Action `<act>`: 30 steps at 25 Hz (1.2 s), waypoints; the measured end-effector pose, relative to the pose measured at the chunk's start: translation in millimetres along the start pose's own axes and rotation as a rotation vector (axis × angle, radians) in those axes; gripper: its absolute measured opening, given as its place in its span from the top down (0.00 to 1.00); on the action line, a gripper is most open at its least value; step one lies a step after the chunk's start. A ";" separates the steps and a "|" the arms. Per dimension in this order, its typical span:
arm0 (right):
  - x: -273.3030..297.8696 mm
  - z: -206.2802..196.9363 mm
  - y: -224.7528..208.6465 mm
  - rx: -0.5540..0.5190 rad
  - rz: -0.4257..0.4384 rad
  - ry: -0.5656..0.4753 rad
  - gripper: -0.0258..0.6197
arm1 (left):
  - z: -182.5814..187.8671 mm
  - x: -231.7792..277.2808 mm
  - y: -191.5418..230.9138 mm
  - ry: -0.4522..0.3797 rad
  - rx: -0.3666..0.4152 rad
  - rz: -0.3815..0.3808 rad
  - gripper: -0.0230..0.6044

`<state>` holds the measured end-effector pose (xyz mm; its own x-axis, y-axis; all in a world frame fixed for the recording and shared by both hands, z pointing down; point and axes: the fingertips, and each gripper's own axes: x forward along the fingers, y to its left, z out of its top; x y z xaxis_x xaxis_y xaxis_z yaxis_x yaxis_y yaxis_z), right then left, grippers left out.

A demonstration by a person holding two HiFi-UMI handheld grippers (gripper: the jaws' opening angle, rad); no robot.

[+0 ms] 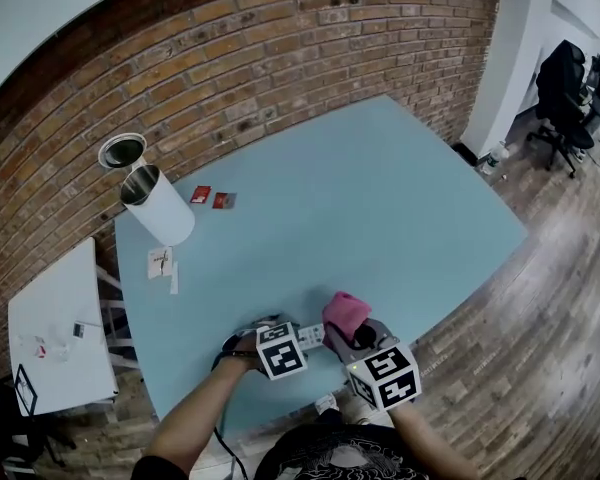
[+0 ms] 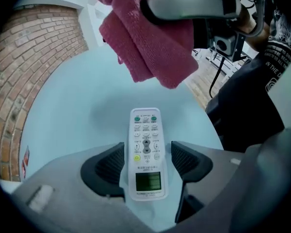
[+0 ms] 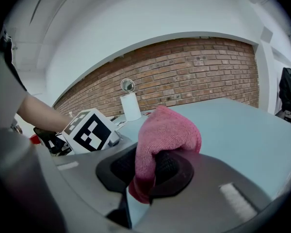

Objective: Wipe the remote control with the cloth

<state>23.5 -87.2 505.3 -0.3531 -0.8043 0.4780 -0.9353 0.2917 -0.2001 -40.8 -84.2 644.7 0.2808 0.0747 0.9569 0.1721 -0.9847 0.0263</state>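
Right tongs (image 3: 146, 168) pinch cloth (image 3: 167, 130); left tongs (image 2: 146, 161) open.

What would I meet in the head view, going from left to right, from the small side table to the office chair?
small white side table → white cylinder → red packets → pink cloth → black office chair
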 end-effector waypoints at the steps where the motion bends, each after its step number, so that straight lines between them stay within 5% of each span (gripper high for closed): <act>1: 0.8 -0.2 -1.5 0.004 -0.004 0.002 0.86 | -0.4 2.0 -0.3 0.014 0.008 -0.021 0.46; 9: 9.7 1.0 -7.2 0.014 -0.031 0.000 0.86 | 3.0 4.7 -6.5 0.091 0.042 -0.074 0.52; 18: 9.9 21.0 -9.8 -0.011 -0.066 -0.057 0.86 | 3.3 1.7 -6.4 -0.015 0.013 -0.061 0.59; 25: -2.1 38.5 -27.4 -0.029 -0.114 -0.107 0.86 | 20.1 -30.1 11.4 -0.286 -0.261 -0.110 0.59; 30: -6.2 58.6 -30.5 -0.092 -0.116 -0.132 0.86 | 47.5 -75.3 28.1 -0.611 -0.474 -0.251 0.59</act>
<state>55.6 -121.4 458.3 -0.2428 -0.8944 0.3756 -0.9697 0.2344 -0.0685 -12.3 -110.0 559.7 0.7765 0.2398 0.5827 -0.0813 -0.8789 0.4700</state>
